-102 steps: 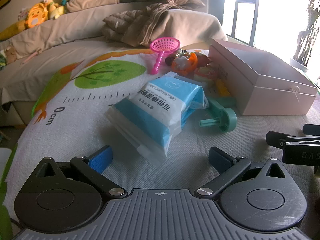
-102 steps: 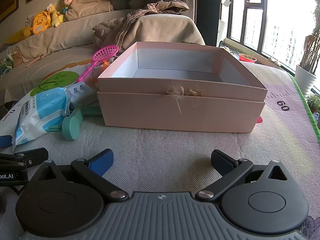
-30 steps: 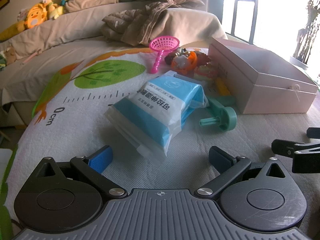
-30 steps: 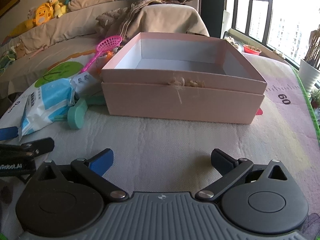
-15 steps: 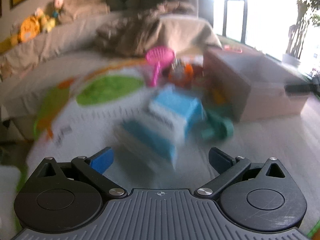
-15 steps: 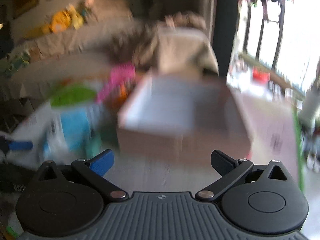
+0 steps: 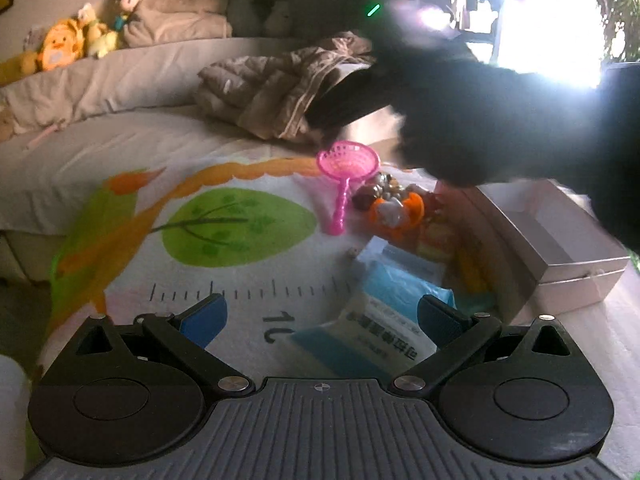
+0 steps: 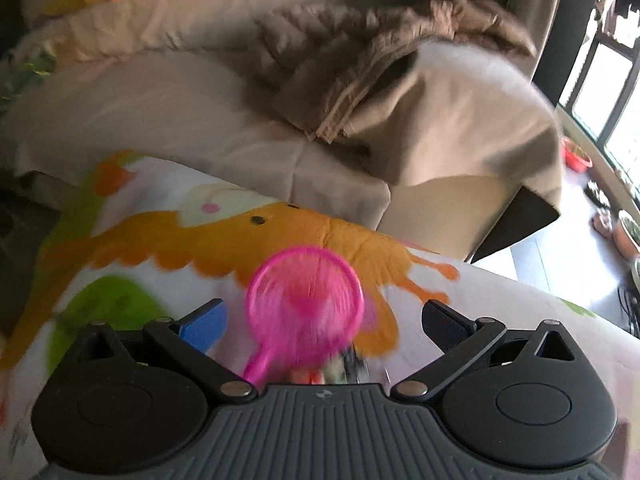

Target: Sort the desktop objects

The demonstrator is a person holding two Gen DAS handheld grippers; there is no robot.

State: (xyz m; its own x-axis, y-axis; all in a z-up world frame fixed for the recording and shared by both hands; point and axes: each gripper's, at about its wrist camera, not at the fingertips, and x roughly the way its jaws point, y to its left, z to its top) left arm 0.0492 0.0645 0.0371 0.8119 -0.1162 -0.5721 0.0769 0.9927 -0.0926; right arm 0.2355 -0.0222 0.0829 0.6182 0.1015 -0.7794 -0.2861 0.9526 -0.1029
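My left gripper (image 7: 320, 316) is open, raised above a blue and white wipes pack (image 7: 376, 320) on the printed mat. Beyond lie a pink toy net (image 7: 347, 168), an orange toy pile (image 7: 394, 208) and the open pink box (image 7: 560, 256) at right. A dark blurred shape (image 7: 500, 120), the other gripper and arm, crosses the upper right. My right gripper (image 8: 324, 320) is open, hovering over the pink toy net (image 8: 305, 300), whose hoop lies between the fingers. Small toys (image 8: 340, 368) peek out just below the net.
A beige sofa (image 7: 120, 80) with a crumpled brown jacket (image 7: 280, 88) borders the mat's far side; plush toys (image 7: 64, 44) sit on its back. In the right wrist view the sofa end (image 8: 460, 152) and floor with plant pots (image 8: 624, 232) lie to the right.
Both grippers rose and swung forward-left fast, with motion blur. The right gripper left the box front and now hangs over the pink net. Both stayed open.
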